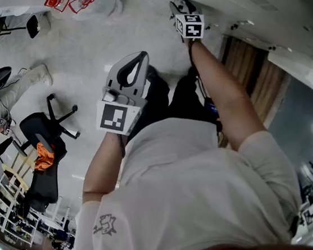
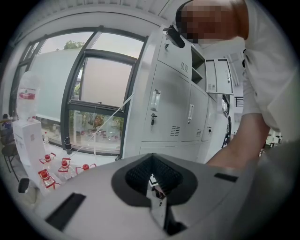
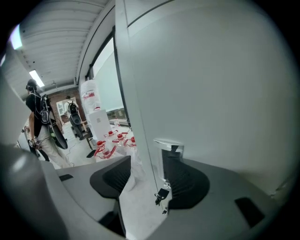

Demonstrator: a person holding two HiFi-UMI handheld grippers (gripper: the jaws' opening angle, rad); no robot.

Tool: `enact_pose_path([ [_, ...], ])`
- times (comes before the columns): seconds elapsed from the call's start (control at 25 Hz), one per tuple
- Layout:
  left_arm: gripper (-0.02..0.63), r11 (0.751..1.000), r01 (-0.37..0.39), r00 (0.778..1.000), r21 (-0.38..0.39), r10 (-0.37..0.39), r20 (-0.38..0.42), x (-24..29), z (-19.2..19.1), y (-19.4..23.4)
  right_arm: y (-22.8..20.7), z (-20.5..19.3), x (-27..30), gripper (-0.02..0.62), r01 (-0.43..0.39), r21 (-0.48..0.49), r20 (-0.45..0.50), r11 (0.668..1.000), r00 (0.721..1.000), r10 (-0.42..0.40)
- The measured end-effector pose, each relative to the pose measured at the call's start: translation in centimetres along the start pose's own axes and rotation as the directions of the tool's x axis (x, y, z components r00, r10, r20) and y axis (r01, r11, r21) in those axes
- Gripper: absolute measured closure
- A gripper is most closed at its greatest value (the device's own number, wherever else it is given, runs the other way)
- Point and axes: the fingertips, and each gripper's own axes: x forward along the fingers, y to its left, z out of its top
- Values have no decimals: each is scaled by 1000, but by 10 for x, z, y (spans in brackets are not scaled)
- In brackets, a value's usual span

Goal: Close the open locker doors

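right tool (image 3: 150, 183) spread wide, upright edge of locker door (image 3: 211, 93) between its pads, unclamped; left tool (image 2: 157, 190) pinched together, well back.

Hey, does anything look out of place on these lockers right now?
Yes. In the left gripper view, two upper doors stand swung open while the lockers beside them are shut. The right gripper has its jaws open, straddling the edge of another door, near its handle.
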Motion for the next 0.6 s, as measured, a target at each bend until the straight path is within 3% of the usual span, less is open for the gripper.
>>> enact_pose_path([
  [0.6, 606, 999, 41, 999, 21, -41, 22, 4, 15, -32, -47, 16, -64, 374, 45, 19, 56, 999, 997, -46],
])
